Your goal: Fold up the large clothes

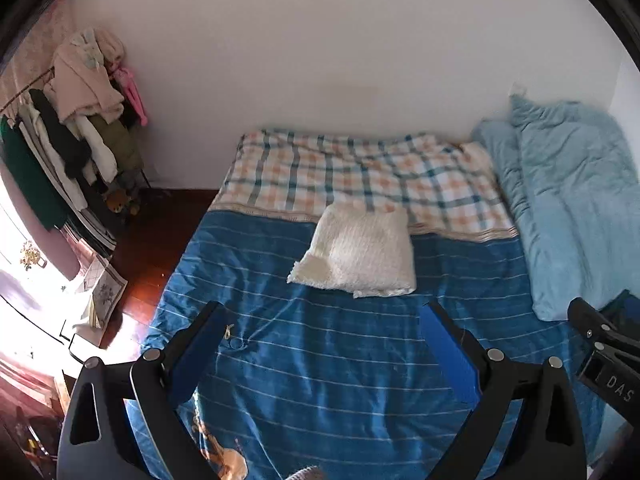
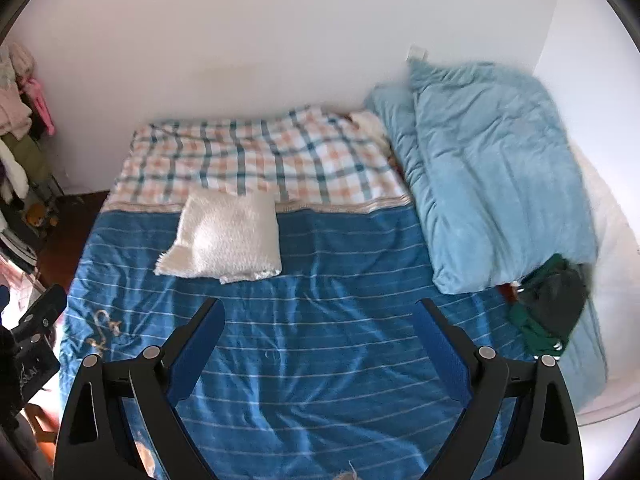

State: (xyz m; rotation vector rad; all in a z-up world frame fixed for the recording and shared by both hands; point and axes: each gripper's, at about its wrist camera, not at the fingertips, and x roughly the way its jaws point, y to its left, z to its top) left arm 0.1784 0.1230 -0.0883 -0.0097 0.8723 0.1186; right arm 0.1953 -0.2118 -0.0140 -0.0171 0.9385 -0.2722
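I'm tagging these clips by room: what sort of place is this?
Most likely a home bedroom: a bed with a blue striped cover, a light-blue duvet heaped against the wall, and a crowded clothes rack in the corner.

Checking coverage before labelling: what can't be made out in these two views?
- Dark green clothes, right wrist view: heaped beside the blue duvet, garment type unclear.
- Clothes rack, left wrist view: distorted near the fisheye rim.
- White folded garment: type unreadable, folded.
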